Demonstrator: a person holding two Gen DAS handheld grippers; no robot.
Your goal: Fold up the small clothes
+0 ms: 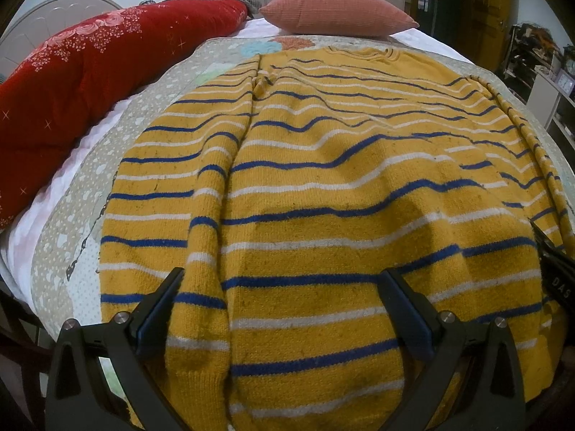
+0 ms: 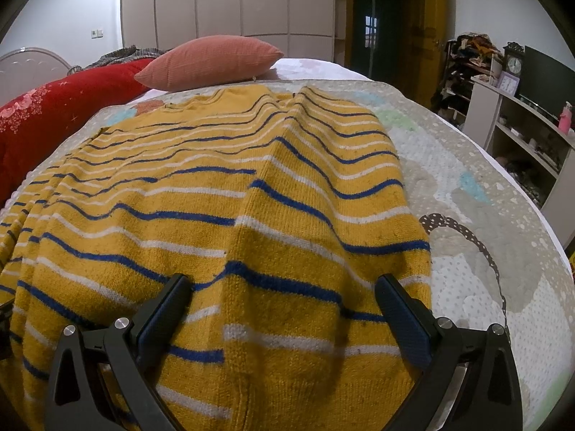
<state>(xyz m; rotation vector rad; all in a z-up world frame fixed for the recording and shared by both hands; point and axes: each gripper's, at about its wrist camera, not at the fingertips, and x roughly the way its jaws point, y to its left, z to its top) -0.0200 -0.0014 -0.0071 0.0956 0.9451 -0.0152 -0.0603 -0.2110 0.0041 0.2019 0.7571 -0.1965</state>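
Yellow striped sweater [image 1: 323,179] lies spread beneath both open tongs [image 1: 284,309] [image 2: 282,309].

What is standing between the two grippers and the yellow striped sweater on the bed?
Nothing visible. The left gripper and right gripper are both open directly over the near end of the yellow striped sweater. The pink pillow and red quilt lie beyond or beside it.

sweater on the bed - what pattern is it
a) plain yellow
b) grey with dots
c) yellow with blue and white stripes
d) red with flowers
c: the sweater spread flat on the bed quilt is mustard yellow knit crossed by blue and white stripes; the flowered red fabric is the blanket beside it.
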